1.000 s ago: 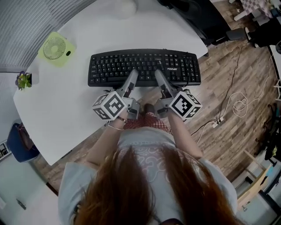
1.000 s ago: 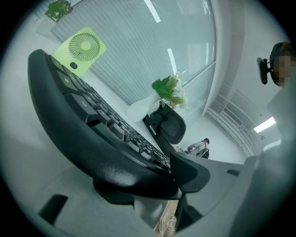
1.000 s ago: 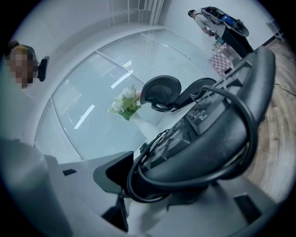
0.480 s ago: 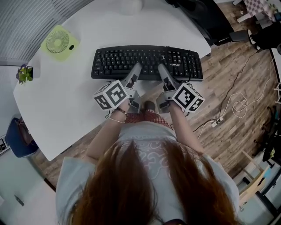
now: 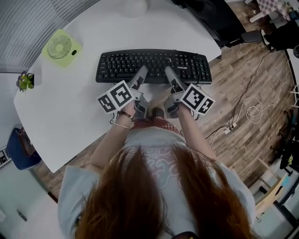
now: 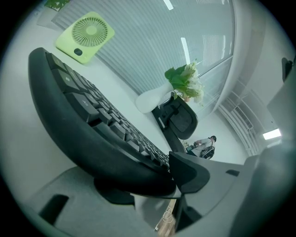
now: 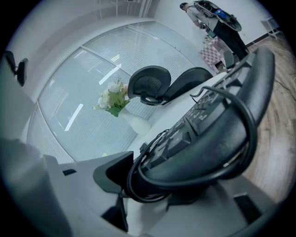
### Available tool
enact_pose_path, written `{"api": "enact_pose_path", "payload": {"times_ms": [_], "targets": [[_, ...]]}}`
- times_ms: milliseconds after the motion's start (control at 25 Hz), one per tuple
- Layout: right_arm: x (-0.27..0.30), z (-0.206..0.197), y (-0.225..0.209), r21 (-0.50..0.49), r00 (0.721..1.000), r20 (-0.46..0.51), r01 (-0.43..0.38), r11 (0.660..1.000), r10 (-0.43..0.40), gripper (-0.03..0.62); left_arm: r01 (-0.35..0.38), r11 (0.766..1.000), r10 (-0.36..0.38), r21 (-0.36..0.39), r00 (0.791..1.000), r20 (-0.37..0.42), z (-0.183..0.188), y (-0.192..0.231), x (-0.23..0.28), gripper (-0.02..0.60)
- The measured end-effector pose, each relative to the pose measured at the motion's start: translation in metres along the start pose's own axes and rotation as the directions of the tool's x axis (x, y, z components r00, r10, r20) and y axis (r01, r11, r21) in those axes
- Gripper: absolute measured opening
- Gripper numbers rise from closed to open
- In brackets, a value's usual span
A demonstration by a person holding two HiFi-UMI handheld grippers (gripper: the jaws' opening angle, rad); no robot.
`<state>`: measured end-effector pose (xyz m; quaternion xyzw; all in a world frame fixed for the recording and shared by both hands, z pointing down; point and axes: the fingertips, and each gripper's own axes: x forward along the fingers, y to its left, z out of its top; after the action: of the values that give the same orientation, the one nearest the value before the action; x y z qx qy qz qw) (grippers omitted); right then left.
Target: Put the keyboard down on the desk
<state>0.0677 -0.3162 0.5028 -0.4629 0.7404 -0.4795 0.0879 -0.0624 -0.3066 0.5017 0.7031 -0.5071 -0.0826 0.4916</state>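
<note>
A black keyboard (image 5: 154, 63) lies flat across the near part of the white desk (image 5: 93, 107), with its right end reaching past the desk's curved edge. My left gripper (image 5: 140, 74) is shut on the keyboard's near edge left of centre. In the left gripper view the keyboard (image 6: 92, 125) is pinched between the jaws of the left gripper (image 6: 157, 185). My right gripper (image 5: 169, 74) is shut on the near edge right of centre. In the right gripper view the right gripper (image 7: 152, 185) clamps the keyboard (image 7: 217, 134) together with its looped cable (image 7: 240, 115). I cannot tell whether the keyboard touches the desk.
A green desk fan (image 5: 60, 48) stands at the desk's back left, and a small potted plant (image 5: 25, 83) sits at the left edge. A white vase (image 5: 133, 5) is at the back. Black office chairs (image 5: 210, 18) stand behind. Cables (image 5: 252, 112) lie on the wooden floor at right.
The keyboard and both grippers have shifted slightly away from the person, farther over the desk. Both grips stay the same.
</note>
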Motion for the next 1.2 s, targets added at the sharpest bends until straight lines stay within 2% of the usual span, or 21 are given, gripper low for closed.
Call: {"api": "enact_pose_path", "payload": {"times_ms": [240, 360, 400, 480, 520, 640, 840, 1000, 1200], "targets": [[0.003, 0.001, -0.002, 0.006, 1.0, -0.002, -0.012, 1.0, 0.012, 0.227, 0.013, 1.0, -0.013, -0.002, 0.999, -0.035, -0.002, 0.0, 0.003, 0.227], [0.005, 0.005, 0.002, -0.018, 0.998, -0.017, -0.06, 0.998, 0.06, 0.229, 0.075, 0.997, -0.073, 0.026, 0.995, -0.062, -0.005, -0.01, 0.003, 0.238], [0.004, 0.004, 0.005, -0.054, 0.996, -0.029, -0.086, 0.995, 0.085, 0.252, 0.095, 0.994, -0.092, 0.046, 0.993, -0.07, -0.008, -0.014, 0.002, 0.244], [0.001, 0.002, 0.01, -0.147, 0.991, -0.051, -0.131, 0.98, 0.125, 0.33, 0.111, 0.989, -0.103, 0.098, 0.991, -0.08, -0.012, -0.019, 0.0, 0.262], [0.0, 0.0, 0.012, -0.172, 0.988, -0.055, -0.149, 0.974, 0.141, 0.341, 0.113, 0.987, -0.104, 0.115, 0.991, -0.082, -0.012, -0.019, -0.001, 0.267], [-0.001, -0.003, 0.017, -0.204, 0.979, -0.075, -0.202, 0.958, 0.191, 0.351, 0.134, 0.981, -0.122, 0.143, 0.989, -0.089, -0.012, -0.021, 0.0, 0.272], [-0.006, -0.012, 0.023, -0.252, 0.946, -0.155, -0.316, 0.915, 0.284, 0.37, 0.184, 0.965, -0.161, 0.189, 0.979, -0.128, -0.016, -0.023, -0.006, 0.287], [-0.011, -0.014, 0.023, -0.319, 0.936, -0.19, -0.344, 0.883, 0.297, 0.371, 0.226, 0.945, -0.193, 0.234, 0.969, -0.158, -0.022, -0.029, -0.009, 0.295], [-0.019, -0.014, 0.022, -0.336, 0.928, -0.199, -0.366, 0.868, 0.315, 0.371, 0.266, 0.928, -0.218, 0.263, 0.956, -0.196, -0.032, -0.035, -0.013, 0.294]]}}
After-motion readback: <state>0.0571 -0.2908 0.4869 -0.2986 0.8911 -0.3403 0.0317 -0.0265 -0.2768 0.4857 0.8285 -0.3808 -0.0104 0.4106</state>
